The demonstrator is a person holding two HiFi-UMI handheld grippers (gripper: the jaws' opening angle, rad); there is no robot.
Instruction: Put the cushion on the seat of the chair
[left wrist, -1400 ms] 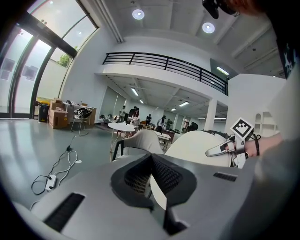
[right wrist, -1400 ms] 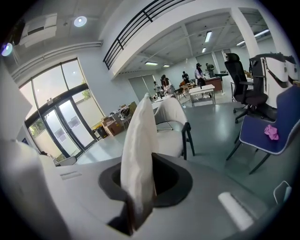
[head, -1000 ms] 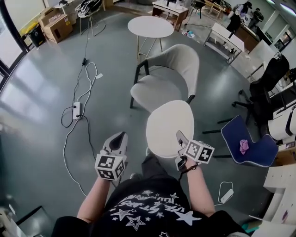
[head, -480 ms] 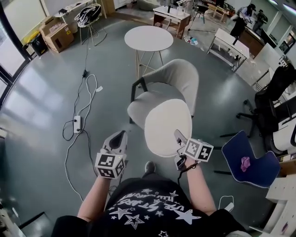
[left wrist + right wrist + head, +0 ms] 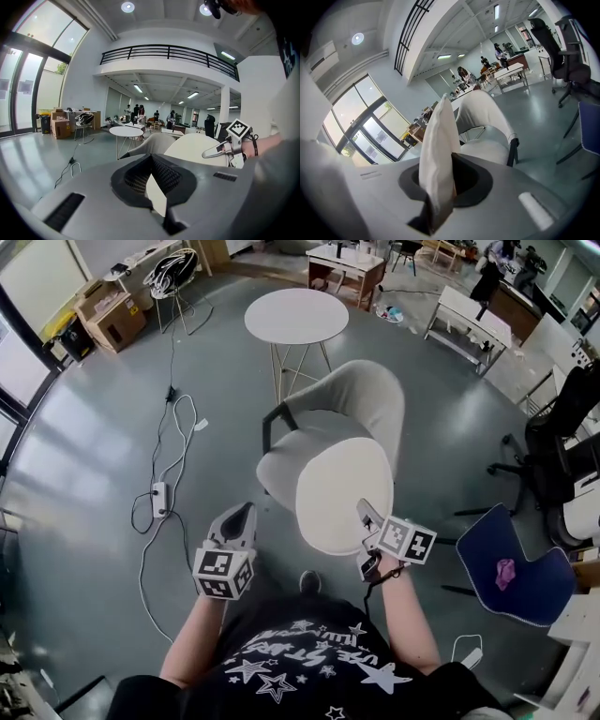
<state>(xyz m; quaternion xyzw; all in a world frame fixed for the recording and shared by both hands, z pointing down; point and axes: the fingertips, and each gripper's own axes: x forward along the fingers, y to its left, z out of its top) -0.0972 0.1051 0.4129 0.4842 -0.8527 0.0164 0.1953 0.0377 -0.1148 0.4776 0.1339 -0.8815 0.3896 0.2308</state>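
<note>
A round off-white cushion (image 5: 342,495) hangs tilted in my right gripper (image 5: 367,517), which is shut on its near edge. In the right gripper view the cushion (image 5: 436,140) stands edge-on, pinched between the jaws of that gripper (image 5: 445,178). The beige armchair (image 5: 349,401) stands just ahead, and the cushion covers the right part of its seat (image 5: 279,463) in the head view. My left gripper (image 5: 242,519) is held to the left of the cushion, shut and with nothing in it. The left gripper view shows its tips (image 5: 151,159) together, with the cushion (image 5: 192,145) off to the right.
A round white table (image 5: 295,315) stands behind the chair. To the right is a blue chair (image 5: 511,573) and a black office chair (image 5: 562,423). Cables and a power strip (image 5: 159,498) lie on the floor at left. Cardboard boxes (image 5: 112,310) sit far left.
The person has walked toward the armchair with both grippers. The chair now lies closer, and the cushion overlaps its seat where it hung short of it before.
</note>
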